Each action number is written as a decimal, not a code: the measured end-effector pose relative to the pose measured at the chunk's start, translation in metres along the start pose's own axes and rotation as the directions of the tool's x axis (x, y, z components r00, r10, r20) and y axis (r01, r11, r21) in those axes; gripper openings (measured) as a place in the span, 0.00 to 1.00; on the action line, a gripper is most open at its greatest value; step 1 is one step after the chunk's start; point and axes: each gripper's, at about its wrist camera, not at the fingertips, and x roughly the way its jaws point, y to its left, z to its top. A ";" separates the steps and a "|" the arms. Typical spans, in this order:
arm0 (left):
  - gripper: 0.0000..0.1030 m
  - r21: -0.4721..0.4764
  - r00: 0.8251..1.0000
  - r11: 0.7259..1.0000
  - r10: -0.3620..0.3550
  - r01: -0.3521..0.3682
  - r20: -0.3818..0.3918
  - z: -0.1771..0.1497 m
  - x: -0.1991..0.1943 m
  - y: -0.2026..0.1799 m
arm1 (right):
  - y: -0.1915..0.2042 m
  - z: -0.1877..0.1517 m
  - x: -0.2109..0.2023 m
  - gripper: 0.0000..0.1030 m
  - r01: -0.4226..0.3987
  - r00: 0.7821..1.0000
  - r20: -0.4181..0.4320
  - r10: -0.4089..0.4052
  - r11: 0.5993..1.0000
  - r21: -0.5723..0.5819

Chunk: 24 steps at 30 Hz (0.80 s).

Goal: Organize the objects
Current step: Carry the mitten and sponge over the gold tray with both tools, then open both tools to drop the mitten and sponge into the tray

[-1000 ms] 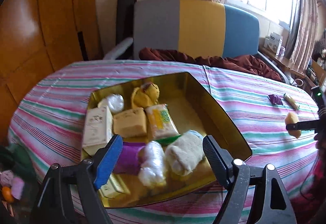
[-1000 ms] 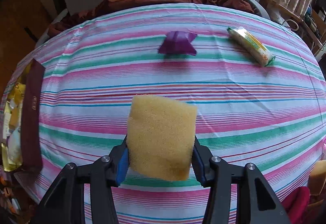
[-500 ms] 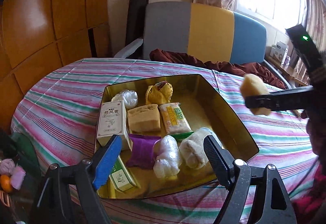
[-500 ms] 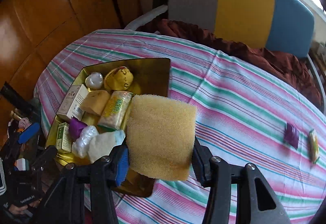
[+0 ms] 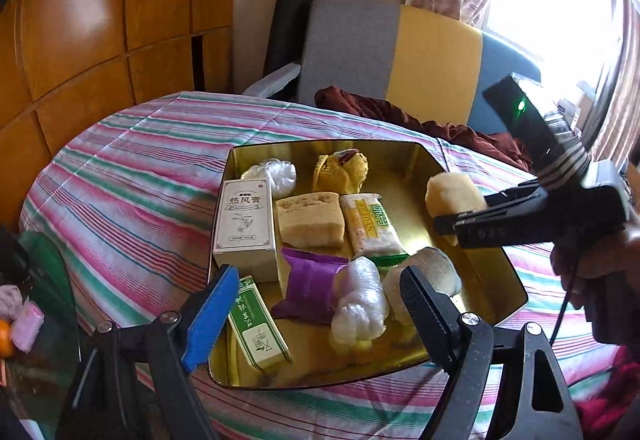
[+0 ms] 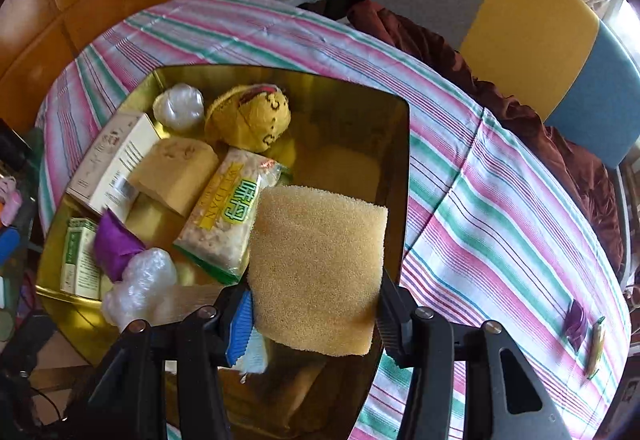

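Observation:
A gold tin tray (image 5: 472, 176) on the striped tablecloth holds several items: a white box (image 5: 244, 224), a tan sponge block (image 5: 310, 224), a snack packet (image 5: 370, 224), a purple packet (image 5: 308, 284), a plastic bundle (image 5: 358, 300) and a yellow plush (image 5: 340, 170). My right gripper (image 6: 312, 312) is shut on a yellow sponge (image 6: 318, 272) and hangs over the tray's (image 6: 400, 160) right half. From the left wrist, that sponge (image 5: 452, 192) shows edge-on in the right gripper (image 5: 444, 224). My left gripper (image 5: 316, 304) stands open and empty over the tray's near edge.
A small purple packet (image 6: 576, 322) and a snack bar (image 6: 596, 344) lie on the cloth far to the right. A grey, yellow and blue chair (image 5: 400, 52) with a maroon cloth (image 5: 380, 112) stands behind the table. A hand (image 5: 592, 268) holds the right gripper.
The right gripper has carried the sponge from over the bare cloth on the right to above the tray, rolling as it went. The left gripper has drifted a little along the tray's near edge.

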 end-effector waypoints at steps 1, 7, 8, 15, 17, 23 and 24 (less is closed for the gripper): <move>0.81 -0.004 1.000 1.000 0.003 -0.003 -0.001 0.000 0.001 0.001 | 0.001 0.000 0.003 0.51 0.012 1.000 -0.008 -0.012 1.000 -0.011; 0.81 -0.008 1.000 1.000 0.009 -0.009 -0.006 -0.001 0.003 0.003 | 0.013 0.000 0.020 0.52 0.065 0.997 -0.043 -0.069 0.994 -0.084; 0.81 -0.008 1.000 1.000 0.010 -0.010 -0.007 -0.001 0.003 0.003 | 0.015 -0.002 0.023 0.52 0.061 0.996 -0.054 -0.066 0.994 -0.092; 0.81 -0.005 1.000 1.000 0.015 -0.015 -0.005 -0.001 0.004 0.002 | 0.013 -0.012 0.025 0.57 0.035 0.997 -0.062 -0.039 0.997 -0.064; 0.82 -0.003 1.000 1.000 0.016 -0.016 -0.003 -0.001 0.003 0.001 | 0.012 -0.014 0.022 0.66 0.028 0.998 -0.050 -0.030 0.998 -0.051; 0.83 0.003 1.000 1.000 0.019 -0.019 -0.001 -0.002 0.001 0.000 | 0.010 -0.021 0.010 0.78 0.009 1.000 -0.009 -0.009 1.000 -0.009; 0.83 0.004 1.000 1.000 0.018 -0.018 0.000 -0.002 0.001 -0.001 | 0.009 -0.022 0.007 0.78 0.006 1.000 0.000 -0.006 1.000 0.002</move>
